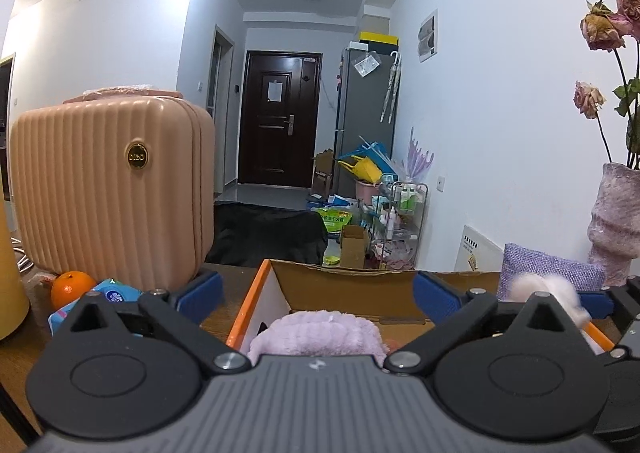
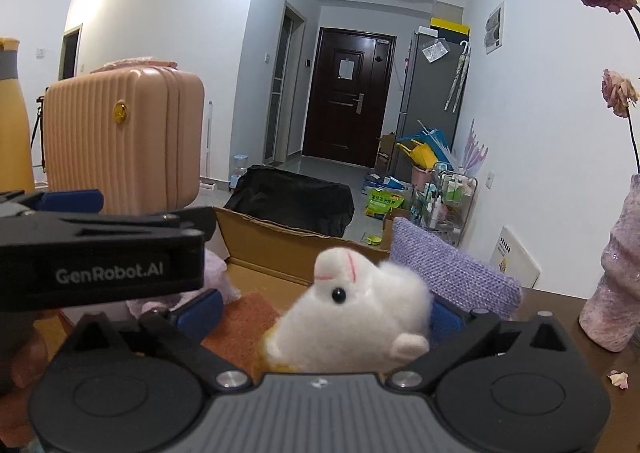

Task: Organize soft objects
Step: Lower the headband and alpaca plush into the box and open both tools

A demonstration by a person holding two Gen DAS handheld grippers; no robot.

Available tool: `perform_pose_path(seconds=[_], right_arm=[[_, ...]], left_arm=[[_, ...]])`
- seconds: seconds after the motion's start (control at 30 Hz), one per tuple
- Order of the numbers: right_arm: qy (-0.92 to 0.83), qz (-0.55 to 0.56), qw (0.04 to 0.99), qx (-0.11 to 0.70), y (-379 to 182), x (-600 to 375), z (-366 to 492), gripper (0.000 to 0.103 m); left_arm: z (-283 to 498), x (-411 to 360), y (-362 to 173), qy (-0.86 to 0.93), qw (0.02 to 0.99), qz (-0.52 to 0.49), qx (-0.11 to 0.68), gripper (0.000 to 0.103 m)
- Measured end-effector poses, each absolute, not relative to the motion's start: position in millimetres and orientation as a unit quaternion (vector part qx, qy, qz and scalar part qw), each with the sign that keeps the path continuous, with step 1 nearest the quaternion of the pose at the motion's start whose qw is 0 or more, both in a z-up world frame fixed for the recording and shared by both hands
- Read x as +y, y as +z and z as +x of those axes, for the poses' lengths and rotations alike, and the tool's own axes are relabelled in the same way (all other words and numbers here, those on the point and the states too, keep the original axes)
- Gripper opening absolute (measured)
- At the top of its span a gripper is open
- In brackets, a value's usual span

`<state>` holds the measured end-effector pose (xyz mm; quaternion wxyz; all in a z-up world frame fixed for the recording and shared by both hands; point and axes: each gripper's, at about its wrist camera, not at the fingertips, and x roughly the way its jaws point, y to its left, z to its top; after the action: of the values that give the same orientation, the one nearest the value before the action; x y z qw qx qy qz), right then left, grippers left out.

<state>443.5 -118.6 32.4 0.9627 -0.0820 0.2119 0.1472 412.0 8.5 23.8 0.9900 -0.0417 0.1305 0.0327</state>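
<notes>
Item 1, cardboard box [image 1: 344,285]: open-topped, orange-edged, standing on a dark wooden table [image 1: 224,317]; serves as the collecting place for soft goods.

Item 2, lilac plush towel [image 1: 316,337]: lies inside the box, directly under the left gripper [image 1: 316,293], whose blue pads stand spread wide on either side, touching nothing. Judged as released and stowed.

Item 3, white plush toy [image 2: 356,313]: sits between the blue pads of the right gripper [image 2: 320,313], over the box's right part. The jaws stand fully apart; the right pad lies close against the fur, yet no squeeze shows. Judged as just let go; whether it rests fully inside the box cannot be told.

Item 4, purple woven cushion [image 2: 452,273]: leans at the box's far right corner, against its outer edge. Judged as remaining to be sorted.

Item 5, brownish cloth [image 2: 244,321]: on the box floor, already stowed.

Non-soft bystanders: orange [image 1: 72,287], tissue pack [image 1: 108,295], pink case [image 1: 112,189], vase [image 2: 616,273]. Untouched.
</notes>
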Motion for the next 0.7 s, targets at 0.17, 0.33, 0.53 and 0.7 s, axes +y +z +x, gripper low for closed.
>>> perform_pose_path(seconds=[0.17,0.33,0.53,0.7], right_arm=[[0.147,-0.08,0.963,0.212,34,-121,442,0.103],[0.147,-0.074,0.965,0.204,35,-125,433,0.103],[0.143,-0.067,0.968,0.194,35,-133,419,0.103],[0.138,-0.059,0.97,0.19,36,-140,408,0.103]], left_arm=[[414,11,25,0.039,0.989,-0.045,0.132,0.103],[410,11,26,0.047,0.989,-0.049,0.133,0.103],[403,10,28,0.052,0.988,-0.05,0.133,0.103],[393,12,29,0.059,0.988,-0.055,0.133,0.103]])
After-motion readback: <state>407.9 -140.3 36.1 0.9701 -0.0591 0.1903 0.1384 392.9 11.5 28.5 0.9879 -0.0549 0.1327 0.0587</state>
